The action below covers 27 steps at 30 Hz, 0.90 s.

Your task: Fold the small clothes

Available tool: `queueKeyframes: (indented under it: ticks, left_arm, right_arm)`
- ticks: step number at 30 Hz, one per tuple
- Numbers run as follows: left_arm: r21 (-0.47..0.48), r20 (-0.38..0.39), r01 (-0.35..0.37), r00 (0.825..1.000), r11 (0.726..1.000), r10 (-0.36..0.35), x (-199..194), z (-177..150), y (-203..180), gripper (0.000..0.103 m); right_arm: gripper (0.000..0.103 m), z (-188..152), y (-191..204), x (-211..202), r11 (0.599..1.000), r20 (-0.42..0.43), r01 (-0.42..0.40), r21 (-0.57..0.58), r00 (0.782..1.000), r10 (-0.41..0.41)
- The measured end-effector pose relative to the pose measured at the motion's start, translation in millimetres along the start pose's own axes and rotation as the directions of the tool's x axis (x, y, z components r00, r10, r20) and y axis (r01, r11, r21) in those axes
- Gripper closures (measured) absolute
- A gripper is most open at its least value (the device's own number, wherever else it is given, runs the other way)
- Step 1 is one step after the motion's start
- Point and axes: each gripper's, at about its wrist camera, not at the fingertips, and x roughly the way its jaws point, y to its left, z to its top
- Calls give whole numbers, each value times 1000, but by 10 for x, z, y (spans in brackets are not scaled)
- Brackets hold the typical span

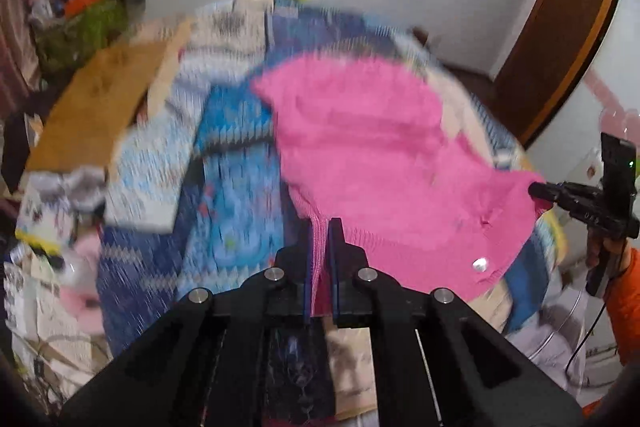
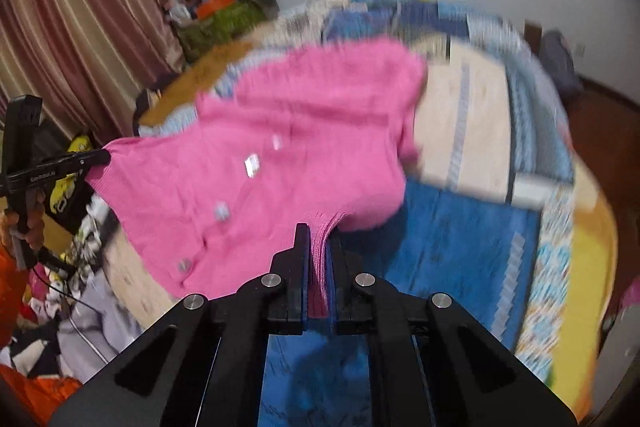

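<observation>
A pink knitted cardigan [image 1: 372, 147] with pale buttons was stretched between left tongs [image 1: 319, 227] and right tongs [image 2: 319, 231], both clenched on its ribbed hem.

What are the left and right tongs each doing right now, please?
Left tongs: shut on the pink knitted cardigan.
Right tongs: shut on it too.

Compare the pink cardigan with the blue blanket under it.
The pink cardigan is one plain colour with shiny buttons; the blue blanket is patterned and has none. The cardigan is far smaller than the blanket. The cardigan is pinched at its ribbed hem by the left gripper and right gripper; the blanket lies spread. Both are soft cloth.
</observation>
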Motion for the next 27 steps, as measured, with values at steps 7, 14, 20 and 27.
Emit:
queueKeyframes:
  ticks: [7,14,20,27]
  left_arm:
    - [58,225,-49,974,997,34,-512,701,-208,97]
    - [25,282,-63,958,998,54,-415,1345,-149,97]
    - [-14,187,-83,979,996,85,286,1598,71,97]
    - [-71,7,-138,990,988,139,1531,1706,523,97]
  right_arm:
    - [97,653,136,-551,998,220,27,-55,975,-14]
    - [97,1206,124,-646,993,326,84,-82,944,-53]
    - [97,1430,-118,-84,991,242,116,-59,965,-99]
    - [97,1574,-581,844,990,76,138,-10,988,-137]
